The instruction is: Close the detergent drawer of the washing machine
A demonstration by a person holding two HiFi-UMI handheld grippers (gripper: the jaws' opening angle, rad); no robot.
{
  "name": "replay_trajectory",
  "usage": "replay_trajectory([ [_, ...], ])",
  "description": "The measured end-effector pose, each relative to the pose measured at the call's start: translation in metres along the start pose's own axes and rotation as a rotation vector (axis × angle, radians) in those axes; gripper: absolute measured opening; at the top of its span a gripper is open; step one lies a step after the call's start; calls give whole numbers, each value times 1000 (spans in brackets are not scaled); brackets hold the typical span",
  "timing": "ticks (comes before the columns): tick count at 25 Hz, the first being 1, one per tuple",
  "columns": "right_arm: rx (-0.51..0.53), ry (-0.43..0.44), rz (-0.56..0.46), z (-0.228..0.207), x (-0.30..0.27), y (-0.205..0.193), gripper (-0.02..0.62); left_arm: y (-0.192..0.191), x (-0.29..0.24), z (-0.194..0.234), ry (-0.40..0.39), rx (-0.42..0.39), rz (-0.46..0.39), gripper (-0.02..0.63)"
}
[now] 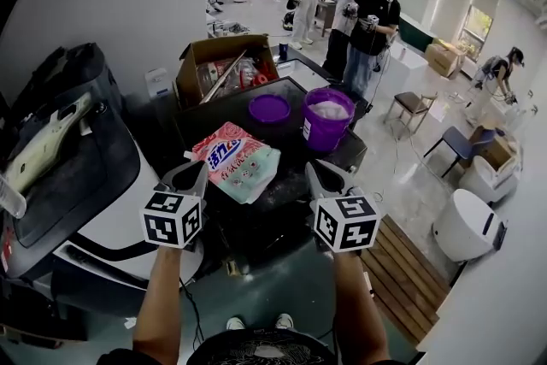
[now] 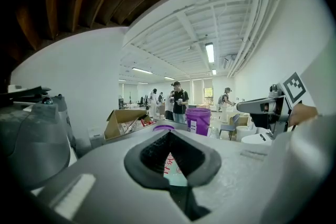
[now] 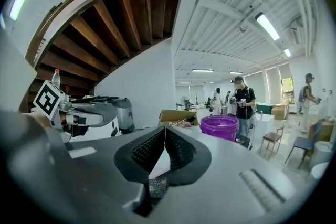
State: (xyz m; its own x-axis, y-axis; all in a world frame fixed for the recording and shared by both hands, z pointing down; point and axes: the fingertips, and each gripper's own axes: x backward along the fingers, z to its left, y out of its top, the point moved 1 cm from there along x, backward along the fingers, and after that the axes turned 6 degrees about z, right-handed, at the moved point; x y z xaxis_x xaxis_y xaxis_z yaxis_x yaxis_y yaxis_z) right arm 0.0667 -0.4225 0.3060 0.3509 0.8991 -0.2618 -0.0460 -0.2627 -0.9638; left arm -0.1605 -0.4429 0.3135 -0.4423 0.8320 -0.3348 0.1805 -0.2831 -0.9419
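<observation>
The washing machine's dark top [image 1: 286, 188] lies in front of me in the head view; I cannot make out its detergent drawer in any view. On the top lies a pink and green detergent bag [image 1: 238, 160]. My left gripper [image 1: 202, 168] hovers at the bag's near left corner, shut and empty, its fingertips meeting [image 2: 169, 132]. My right gripper [image 1: 311, 167] hovers beside the bag's right edge, also shut with nothing between its pads [image 3: 165, 128]. Both point roughly level over the machine. Each gripper shows in the other's view: the right gripper [image 2: 261, 106], the left gripper [image 3: 92, 113].
A purple bucket [image 1: 327, 117] and a purple bowl [image 1: 269, 108] stand at the machine's far side, an open cardboard box [image 1: 224, 68] behind them. A black and white appliance [image 1: 68, 158] sits at my left. A wooden pallet [image 1: 410, 273] lies right. People [image 1: 372, 26] stand beyond.
</observation>
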Motion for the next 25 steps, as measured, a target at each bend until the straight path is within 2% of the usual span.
replay_trajectory([
  [11,27,-57,-8,4,11,2,25,-5,-1,-4,-43,-7,-3,0],
  [25,41,-55,-11,7,17,1,25,-10,4,-6,-38,4,1,0],
])
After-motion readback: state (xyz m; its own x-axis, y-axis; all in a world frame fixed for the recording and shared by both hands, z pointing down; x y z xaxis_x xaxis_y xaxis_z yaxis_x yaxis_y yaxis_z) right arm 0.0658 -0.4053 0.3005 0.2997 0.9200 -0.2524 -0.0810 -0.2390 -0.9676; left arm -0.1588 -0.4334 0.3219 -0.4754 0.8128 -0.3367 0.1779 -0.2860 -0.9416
